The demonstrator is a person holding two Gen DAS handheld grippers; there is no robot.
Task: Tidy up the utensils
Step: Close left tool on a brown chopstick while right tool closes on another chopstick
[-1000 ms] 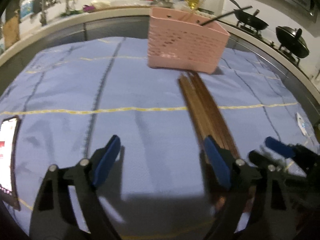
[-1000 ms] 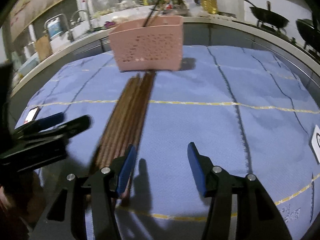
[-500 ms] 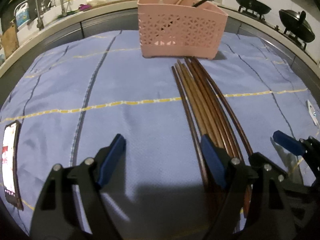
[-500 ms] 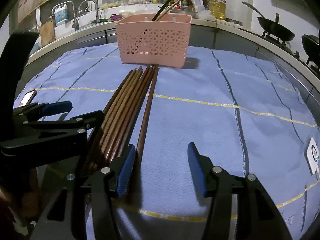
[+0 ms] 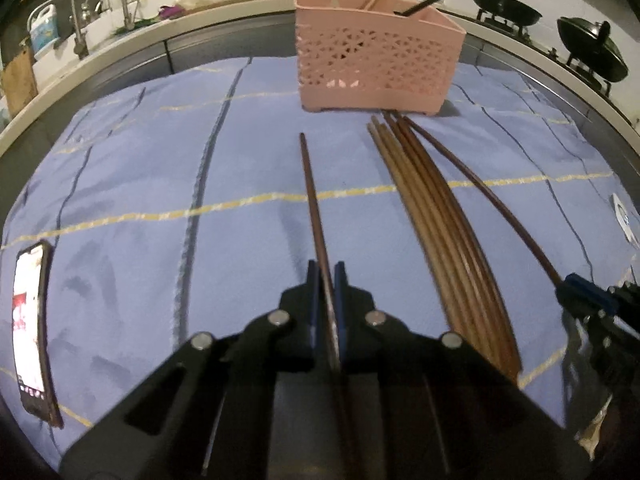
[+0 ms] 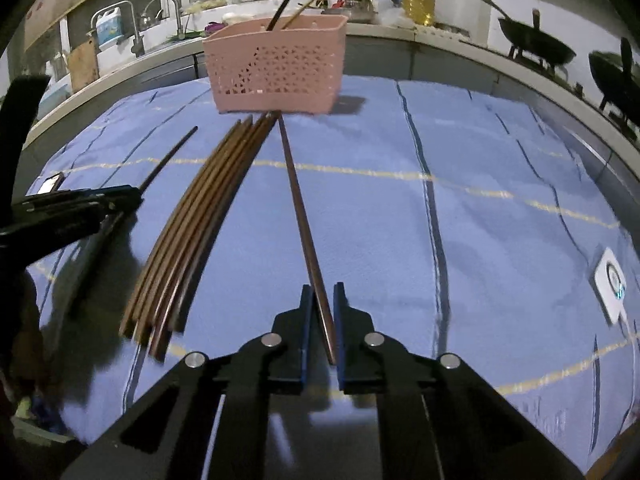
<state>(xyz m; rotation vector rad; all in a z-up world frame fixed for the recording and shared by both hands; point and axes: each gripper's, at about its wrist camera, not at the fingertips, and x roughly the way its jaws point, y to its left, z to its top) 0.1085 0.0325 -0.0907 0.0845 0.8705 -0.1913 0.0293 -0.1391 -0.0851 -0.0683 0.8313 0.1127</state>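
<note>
My left gripper [image 5: 324, 270] has its blue pads closing on the near end of one dark brown chopstick [image 5: 311, 200], which points away over the cloth. My right gripper [image 6: 319, 292] is closing likewise on another chopstick [image 6: 298, 208] whose far tip nearly touches the pink slotted basket [image 6: 280, 68]. Between the two lies a bundle of several brown chopsticks [image 5: 440, 232], also visible as a bundle [image 6: 200, 220] in the right wrist view. The basket [image 5: 376, 68] stands at the far side with a black utensil and a light stick in it.
A blue cloth [image 5: 160, 184] with yellow and dark lines covers the table. A lit phone [image 5: 32, 320] lies at its left edge, a white tag [image 6: 610, 280] at its right. Behind are a counter with a sink tap [image 5: 116, 0] and woks [image 5: 504, 4] on a stove.
Both grippers went from wide open to closed, each on a single chopstick. The left one's chopstick now lies apart, left of the bundle; the right one's lies apart on the right.
</note>
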